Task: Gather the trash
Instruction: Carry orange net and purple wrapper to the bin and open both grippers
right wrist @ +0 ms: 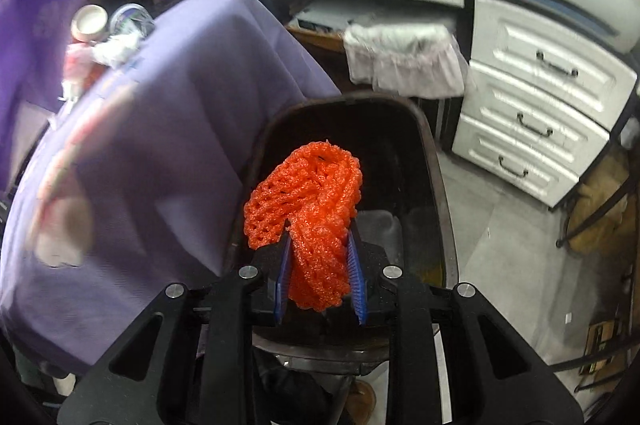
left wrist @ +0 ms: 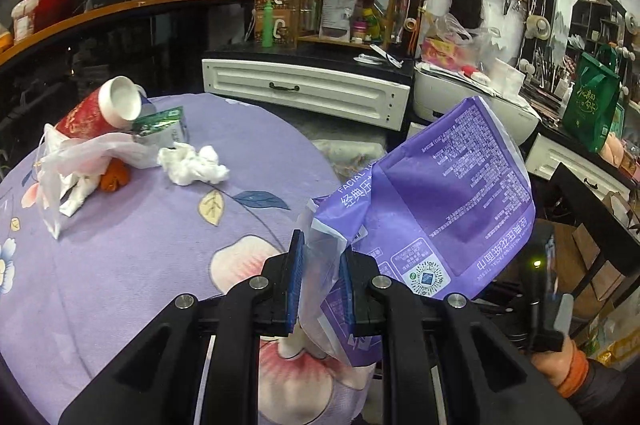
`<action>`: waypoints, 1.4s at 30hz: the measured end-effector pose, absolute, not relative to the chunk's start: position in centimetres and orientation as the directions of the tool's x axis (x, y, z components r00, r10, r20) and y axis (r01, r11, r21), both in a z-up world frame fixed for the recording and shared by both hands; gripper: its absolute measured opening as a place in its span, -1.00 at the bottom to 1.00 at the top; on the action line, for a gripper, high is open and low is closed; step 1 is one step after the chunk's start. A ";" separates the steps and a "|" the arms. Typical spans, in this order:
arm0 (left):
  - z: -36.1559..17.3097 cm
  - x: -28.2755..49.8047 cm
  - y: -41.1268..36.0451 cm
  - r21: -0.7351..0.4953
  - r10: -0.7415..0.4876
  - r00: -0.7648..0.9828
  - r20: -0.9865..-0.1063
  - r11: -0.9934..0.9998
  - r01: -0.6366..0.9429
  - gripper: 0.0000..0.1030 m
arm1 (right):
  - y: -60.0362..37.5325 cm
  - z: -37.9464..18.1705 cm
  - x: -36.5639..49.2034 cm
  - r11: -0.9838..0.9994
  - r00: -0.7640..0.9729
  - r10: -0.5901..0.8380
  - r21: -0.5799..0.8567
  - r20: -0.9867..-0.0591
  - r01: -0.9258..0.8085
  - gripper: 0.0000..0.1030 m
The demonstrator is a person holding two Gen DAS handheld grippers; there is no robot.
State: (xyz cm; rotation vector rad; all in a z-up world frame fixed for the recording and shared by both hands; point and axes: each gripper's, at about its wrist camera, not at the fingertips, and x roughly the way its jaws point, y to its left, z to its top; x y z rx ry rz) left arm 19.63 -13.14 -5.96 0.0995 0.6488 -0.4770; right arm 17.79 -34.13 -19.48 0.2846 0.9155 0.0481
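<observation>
Blue-padded fingers of my left gripper [left wrist: 320, 281]: clamped on the clear lower edge of a purple tissue wrapper [left wrist: 432, 209], which rises up and to the right, off the table, printed side showing.
Purple floral tablecloth [left wrist: 140, 233]: lies beneath and to the left of that wrapper.
Remaining litter, far side of the cloth, well apart from my left fingers: crumpled white tissue [left wrist: 194, 163]; red paper cup [left wrist: 102, 111] tipped on its side; green sachet [left wrist: 158, 123] just beside the cup's mouth; thin clear plastic bag [left wrist: 72, 161] draped in front of the cup.
My right gripper [right wrist: 320, 281]: pinching an orange foam net [right wrist: 308, 209], folded over itself, held over the open mouth of a dark bin [right wrist: 436, 185].
White drawer unit [right wrist: 536, 97]: behind the bin, to the right.
</observation>
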 end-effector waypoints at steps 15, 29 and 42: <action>-8.9 20.0 -20.5 0.006 -0.394 0.617 -0.681 0.840 0.542 -0.67 | -38.0 -19.7 13.8 0.955 0.634 0.019 0.201 -0.773 0.216 0.12; -17.2 20.3 -28.3 0.053 -0.285 0.497 -0.819 0.826 0.561 -0.67 | -45.3 -16.5 6.0 0.891 0.672 -0.135 0.208 -0.728 0.404 0.15; -19.1 20.8 -28.1 0.001 -0.286 0.457 -0.842 0.847 0.532 0.19 | -45.6 -15.5 5.6 0.888 0.695 -0.135 0.226 -0.706 0.401 0.15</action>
